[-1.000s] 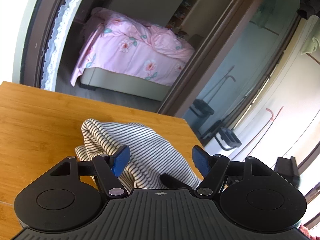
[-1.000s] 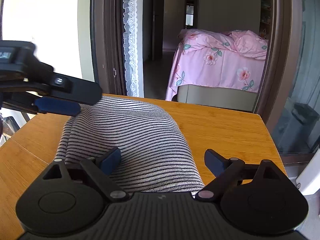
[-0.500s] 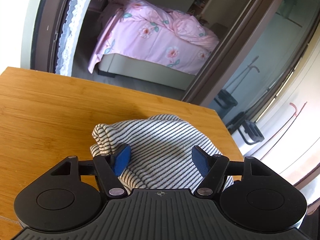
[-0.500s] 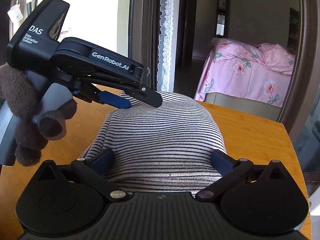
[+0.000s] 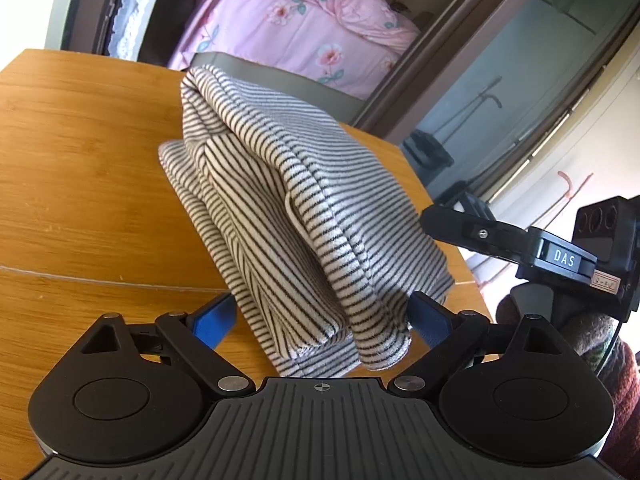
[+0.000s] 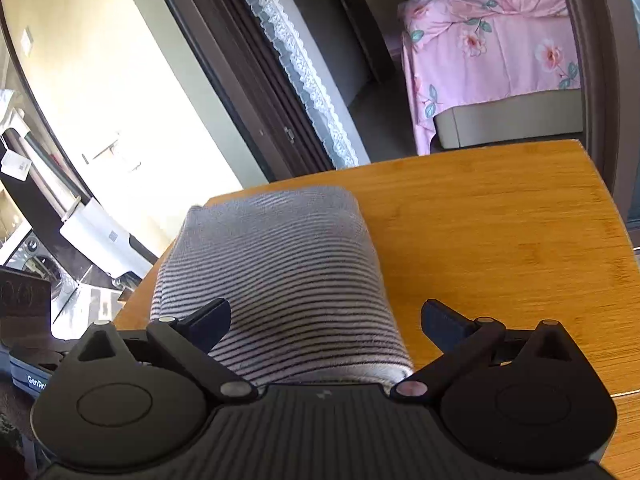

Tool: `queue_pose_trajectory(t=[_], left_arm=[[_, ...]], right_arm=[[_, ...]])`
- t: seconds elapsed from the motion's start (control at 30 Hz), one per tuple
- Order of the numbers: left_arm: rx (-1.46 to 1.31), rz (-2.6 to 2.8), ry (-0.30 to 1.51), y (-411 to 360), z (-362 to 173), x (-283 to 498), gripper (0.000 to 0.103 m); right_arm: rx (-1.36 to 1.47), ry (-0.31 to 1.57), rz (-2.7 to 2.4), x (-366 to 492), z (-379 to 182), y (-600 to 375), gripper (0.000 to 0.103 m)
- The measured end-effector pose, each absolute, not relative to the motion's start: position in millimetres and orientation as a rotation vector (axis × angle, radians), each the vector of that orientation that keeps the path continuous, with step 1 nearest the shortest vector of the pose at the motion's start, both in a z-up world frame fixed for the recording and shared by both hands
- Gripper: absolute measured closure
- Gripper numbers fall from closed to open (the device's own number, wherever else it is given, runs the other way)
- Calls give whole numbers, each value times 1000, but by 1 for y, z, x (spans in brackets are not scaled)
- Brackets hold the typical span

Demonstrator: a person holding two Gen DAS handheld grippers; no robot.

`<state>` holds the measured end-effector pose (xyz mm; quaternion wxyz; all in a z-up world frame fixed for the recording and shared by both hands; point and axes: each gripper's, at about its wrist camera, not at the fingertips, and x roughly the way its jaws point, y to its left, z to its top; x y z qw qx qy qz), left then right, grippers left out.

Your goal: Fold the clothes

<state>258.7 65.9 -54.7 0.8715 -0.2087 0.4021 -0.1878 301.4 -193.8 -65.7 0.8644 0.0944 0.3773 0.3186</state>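
Note:
A black-and-cream striped garment (image 5: 296, 208) lies folded into a thick bundle on the wooden table (image 5: 80, 168). My left gripper (image 5: 320, 320) is open, its blue pads (image 5: 212, 318) on either side of the bundle's near end, apart from the cloth. My right gripper (image 6: 324, 320) is open too, the striped bundle (image 6: 280, 264) reaching between its fingers. The right gripper's body also shows at the right edge of the left wrist view (image 5: 520, 240), just beside the bundle.
The table's right edge (image 6: 616, 220) and far edge drop to the floor. A bed with a pink floral cover (image 6: 492, 52) stands beyond a dark door frame. White appliances (image 6: 96, 236) stand left of the table.
Both grippers have swung around the bundle: the left now sees it end-on and closer, with the right gripper at its right. The right view has tilted and the left gripper has left it.

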Motion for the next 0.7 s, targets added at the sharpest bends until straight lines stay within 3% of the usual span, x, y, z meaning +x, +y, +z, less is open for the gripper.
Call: queue_pose_trajectory(t=[0.27,0.7], left_arm=[[-350,-314,767,98,-55,256,18],[-342,-78,695,197,-47,272,11]], right_arm=[[141,781,708,317,-74,-125,10],[173,736,718,354,-89,-24,10]])
